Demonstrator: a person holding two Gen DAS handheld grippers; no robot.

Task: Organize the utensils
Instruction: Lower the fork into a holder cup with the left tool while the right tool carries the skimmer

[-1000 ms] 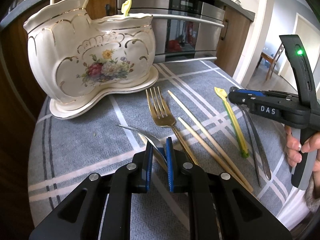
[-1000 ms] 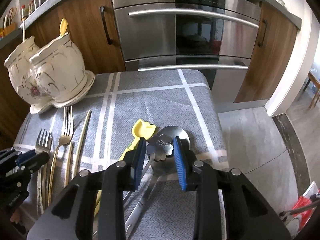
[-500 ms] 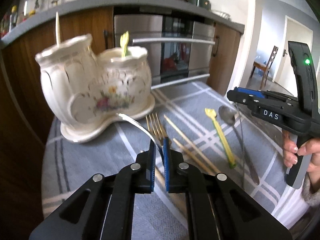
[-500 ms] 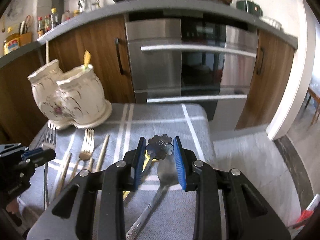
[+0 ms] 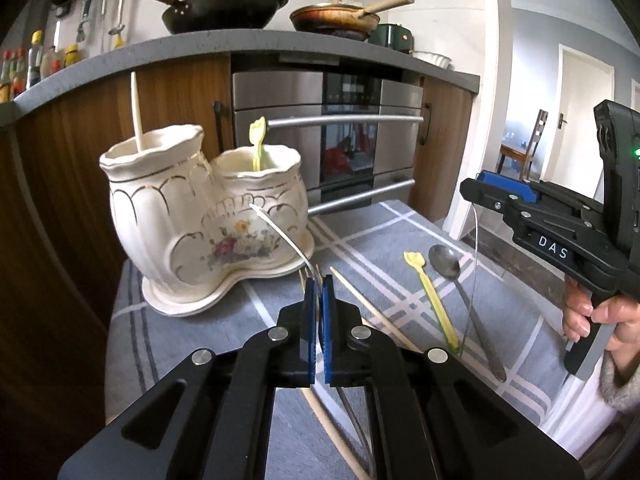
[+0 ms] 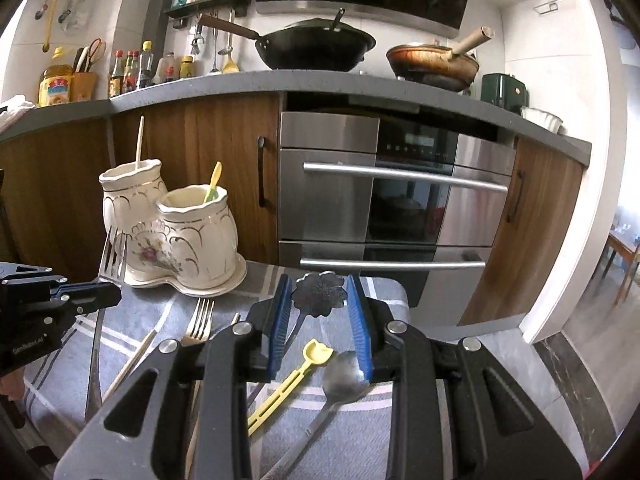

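Kitchen cabinets and an oven [image 6: 394,200] stood behind the grey checked cloth [image 5: 372,236] I worked over. My left tongs [image 5: 319,288] were clamped on a silver fork [image 6: 111,254], raised edge-on near the flowered holder [image 5: 200,216]; my right tongs [image 6: 320,308] pinched a flower-ended utensil [image 6: 319,294], its lower end hidden. A yellow pick [image 6: 290,380], spoon [image 6: 340,380], gold fork [image 6: 199,322] and chopstick [image 5: 372,308] lay on the cloth.

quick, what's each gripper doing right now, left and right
Left gripper: closed on the silver fork, lifted off the table.
Right gripper: closed on the flower-shaped utensil, also held in the air.
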